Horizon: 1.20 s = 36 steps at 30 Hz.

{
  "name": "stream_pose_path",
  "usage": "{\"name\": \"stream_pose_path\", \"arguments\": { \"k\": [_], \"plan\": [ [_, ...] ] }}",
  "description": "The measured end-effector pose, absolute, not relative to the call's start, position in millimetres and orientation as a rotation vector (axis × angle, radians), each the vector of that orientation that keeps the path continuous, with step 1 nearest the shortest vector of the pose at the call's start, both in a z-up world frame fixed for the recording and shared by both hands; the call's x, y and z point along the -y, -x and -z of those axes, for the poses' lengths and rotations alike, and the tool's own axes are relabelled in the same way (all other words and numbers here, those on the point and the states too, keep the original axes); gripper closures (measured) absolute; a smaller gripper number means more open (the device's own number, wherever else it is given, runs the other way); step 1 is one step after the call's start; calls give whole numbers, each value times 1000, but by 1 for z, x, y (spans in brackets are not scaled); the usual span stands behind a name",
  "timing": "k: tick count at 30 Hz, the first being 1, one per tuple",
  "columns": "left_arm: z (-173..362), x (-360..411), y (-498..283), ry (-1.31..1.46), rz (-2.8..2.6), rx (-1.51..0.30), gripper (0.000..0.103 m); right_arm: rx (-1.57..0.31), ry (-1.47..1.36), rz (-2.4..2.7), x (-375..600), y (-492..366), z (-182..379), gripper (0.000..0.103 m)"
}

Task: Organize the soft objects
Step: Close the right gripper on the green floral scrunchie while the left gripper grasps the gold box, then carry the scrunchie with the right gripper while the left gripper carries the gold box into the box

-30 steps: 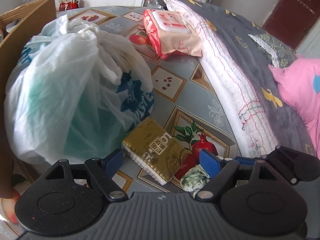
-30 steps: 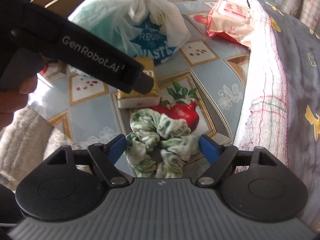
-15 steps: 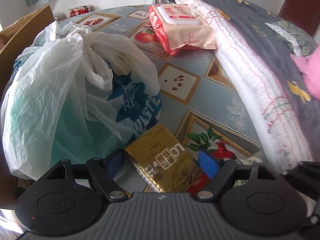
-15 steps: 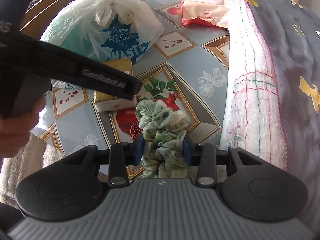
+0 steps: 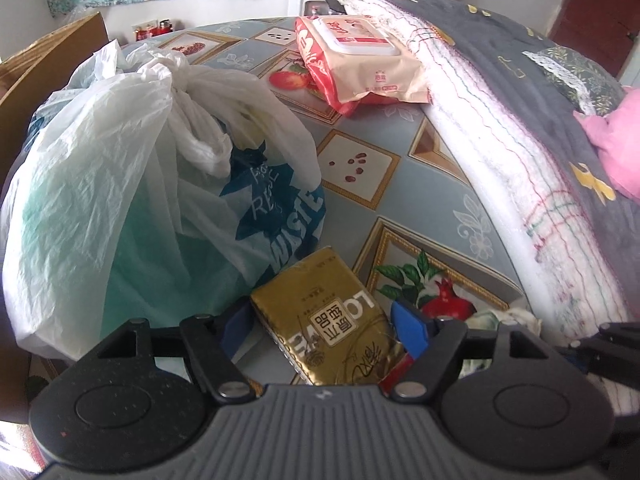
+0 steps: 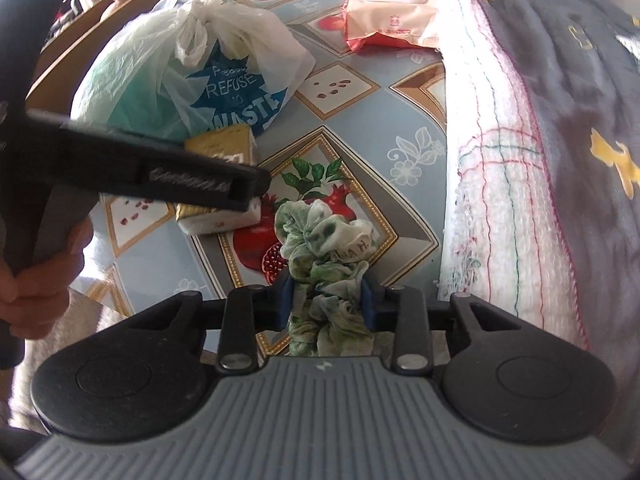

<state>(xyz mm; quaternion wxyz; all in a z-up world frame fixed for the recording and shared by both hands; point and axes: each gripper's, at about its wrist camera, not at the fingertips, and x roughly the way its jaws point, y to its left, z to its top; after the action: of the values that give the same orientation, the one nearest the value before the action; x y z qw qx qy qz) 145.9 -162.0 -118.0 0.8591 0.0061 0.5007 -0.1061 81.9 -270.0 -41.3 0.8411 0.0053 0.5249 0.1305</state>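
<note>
The right gripper [image 6: 327,300] is nearly closed, its blue pads pinching a green-and-white cloth scrunchie [image 6: 326,248] that bunches up between them and spills forward over a pomegranate picture on the tablecloth [image 6: 344,92]. In the left view only a scrap of that scrunchie [image 5: 496,316] shows at the near right, behind the gripper's linkage.

The left gripper [image 5: 324,326] stands wide open, its two blue pads on either side of a gold tissue pack [image 5: 328,320] that lies flat on the cloth; whether the pads touch the pack cannot be told. In the right view the same gold pack [image 6: 224,148] lies just left of the scrunchie, partly covered by the left gripper's dark body [image 6: 160,168].

Just beyond the pack, to the left, sits a knotted white plastic bag [image 5: 132,184] with blue print, its side against the pack's far end. To the right a folded blanket [image 5: 512,152] runs near to far along the table edge. Far off, a pack of wet wipes [image 5: 360,60] leans against that blanket.
</note>
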Motion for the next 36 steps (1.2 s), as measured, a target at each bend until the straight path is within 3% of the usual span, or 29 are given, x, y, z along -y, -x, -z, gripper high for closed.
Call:
{"name": "stream_pose_path", "arguments": {
  "k": [17,31,36],
  "plan": [
    [24,84,-71,44,311,-842,27,-940,-160,-373,259,-47,-47,73],
    [-57,-35,-24,90,125,-623,27,-835,-191,-695,153,-85,-116,73],
    [-61,-90,-25,122,40,-628,27,-899,-229,-812,96,-119,-123,73]
  ]
}}
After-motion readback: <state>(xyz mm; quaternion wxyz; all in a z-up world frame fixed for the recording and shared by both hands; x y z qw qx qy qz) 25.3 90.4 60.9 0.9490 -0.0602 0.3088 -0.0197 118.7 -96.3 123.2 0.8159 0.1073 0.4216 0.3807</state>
